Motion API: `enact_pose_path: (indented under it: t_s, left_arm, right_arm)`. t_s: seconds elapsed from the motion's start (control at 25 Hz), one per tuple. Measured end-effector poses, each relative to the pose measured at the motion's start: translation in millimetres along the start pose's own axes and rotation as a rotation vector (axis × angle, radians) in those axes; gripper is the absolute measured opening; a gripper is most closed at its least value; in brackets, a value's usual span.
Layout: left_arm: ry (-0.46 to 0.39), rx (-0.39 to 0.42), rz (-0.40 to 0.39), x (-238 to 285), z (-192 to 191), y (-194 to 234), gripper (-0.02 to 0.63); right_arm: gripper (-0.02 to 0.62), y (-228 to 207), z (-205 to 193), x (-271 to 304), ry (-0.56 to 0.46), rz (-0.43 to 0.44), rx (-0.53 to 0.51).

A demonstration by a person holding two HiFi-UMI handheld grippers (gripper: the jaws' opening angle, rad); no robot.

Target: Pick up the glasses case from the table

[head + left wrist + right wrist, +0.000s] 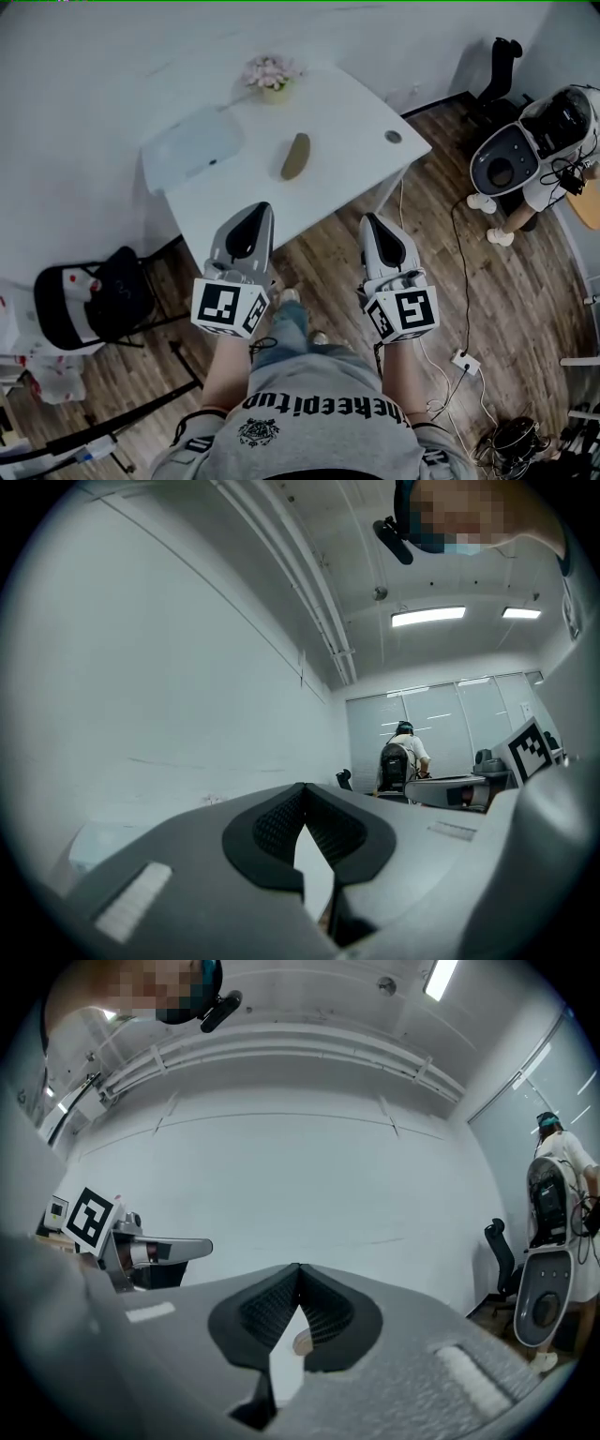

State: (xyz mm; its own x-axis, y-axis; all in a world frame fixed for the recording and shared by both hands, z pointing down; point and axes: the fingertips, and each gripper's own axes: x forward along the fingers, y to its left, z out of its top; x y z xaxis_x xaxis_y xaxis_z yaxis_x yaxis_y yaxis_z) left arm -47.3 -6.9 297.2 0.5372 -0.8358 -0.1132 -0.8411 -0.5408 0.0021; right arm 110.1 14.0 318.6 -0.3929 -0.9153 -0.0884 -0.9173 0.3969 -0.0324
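Chair: one [89,300], black, at the far left on the wood floor.
Pale tray: one [192,145], flat on the left part of the desk.
Left gripper: one [255,211], fingers pressed together with nothing between them, at the desk's near edge.
Flower pot: one [272,80], at the desk's far edge.
Glasses case: one [295,156], olive-brown, long with rounded ends, closed, lying flat near the middle of the desk, just right of the tray, well apart from both grippers.
Desk: one [361,112], white.
Right gripper: one [372,222], fingers pressed together, empty, by the near right edge.
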Motion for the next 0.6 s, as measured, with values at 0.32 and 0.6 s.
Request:
enact_pose_path:
  t_s: [0.32, 0.6]
  left_arm:
    - [0.001, 0.007, -0.035, 47.2, -2.1, 23.5, 0.018]
    - [0.009, 0.000, -0.045, 86.9, -8.6, 61.0, 0.020]
  right_arm:
    - [0.003, -24.0, -2.2, 43.5, -0.002, -0.036, 0.009]
    - [0.003, -34.3, -6.8, 92.7, 0.008, -0.054, 0.006]
